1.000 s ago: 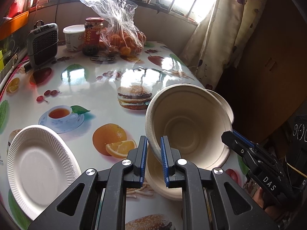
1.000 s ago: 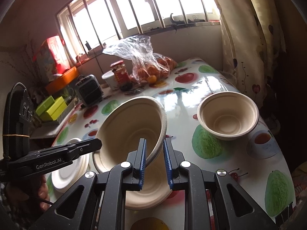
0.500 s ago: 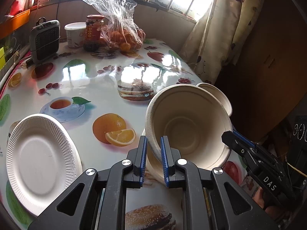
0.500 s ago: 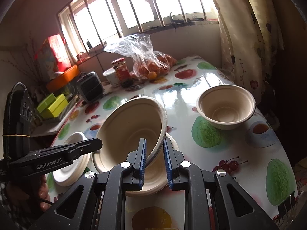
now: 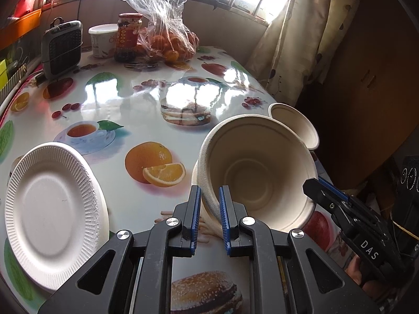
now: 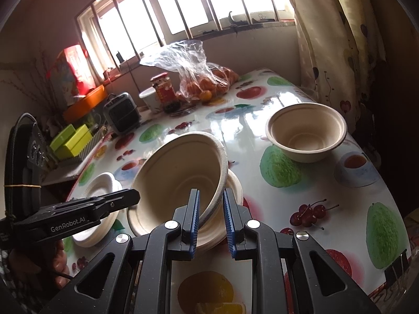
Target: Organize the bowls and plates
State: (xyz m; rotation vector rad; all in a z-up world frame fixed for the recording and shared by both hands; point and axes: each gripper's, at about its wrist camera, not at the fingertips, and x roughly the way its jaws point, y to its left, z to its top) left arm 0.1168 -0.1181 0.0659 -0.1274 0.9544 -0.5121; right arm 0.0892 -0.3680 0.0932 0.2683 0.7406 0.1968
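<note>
A tilted beige bowl [image 5: 259,180] is held by both grippers at once. In the left wrist view its rim is clamped between the blue pads of the left gripper [image 5: 210,206] at lower centre, while the right gripper [image 5: 318,187] is seen at the lower right, touching the bowl's far rim. In the right wrist view the right gripper [image 6: 211,210] is clenched on the same bowl's rim. The bowl is raised over another bowl [image 6: 234,183] resting on the fruit-printed table [image 5: 125,96]. A third bowl [image 6: 306,133] is set at the right of that view, well apart. A white paper plate [image 5: 52,209] lies at the lower left of the left view.
</note>
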